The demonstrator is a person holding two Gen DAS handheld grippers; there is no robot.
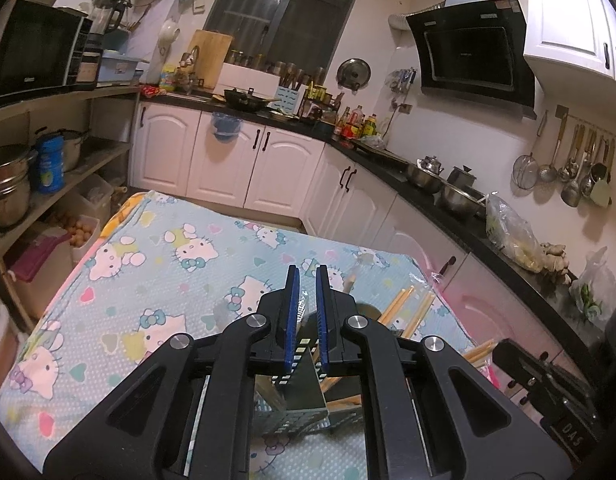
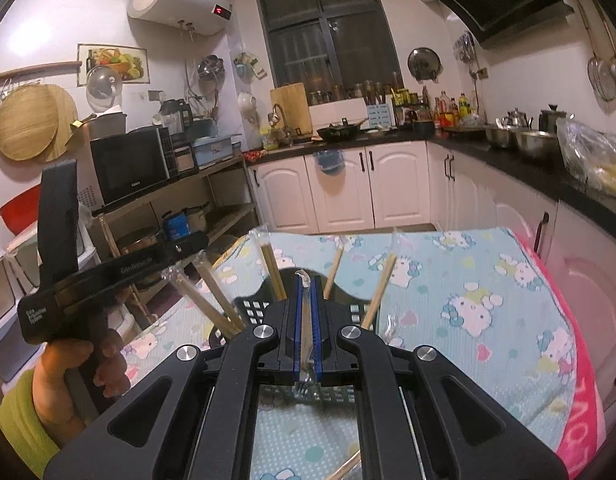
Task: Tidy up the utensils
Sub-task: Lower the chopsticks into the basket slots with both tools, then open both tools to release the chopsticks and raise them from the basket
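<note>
Right gripper clamped on a slim utensil sealed in clear plastic wrap; the wrap's crimped end sticks out past the fingertips, and what look like fork tines show at the near end of the pads. Blue pads press flat on both sides of it, jaws nearly together.

Directly beyond and below the right gripper: black slotted holder standing on the table. Several wrapped chopsticks lean out of it, fanned at different angles, their wrapped tips above the rim. One more chopstick end lies on the cloth at the near edge, partly under the gripper body.

Left gripper clenched, the pads close together at the tips, with a piece of clear plastic caught between them; what is inside the plastic cannot be made out. It hangs over the same holder, seen through the frame below, with chopsticks angled out to the right. In the right wrist view, the left gripper body sits at the left side, held by a hand with a yellow-green sleeve.

Table carries a light blue cartoon-cat cloth, pink trim on its right edge. Holder stands near the near edge, toward the right side in the left wrist view.

Beyond the table: white cabinets, black counter, microwave on a shelf.
</note>
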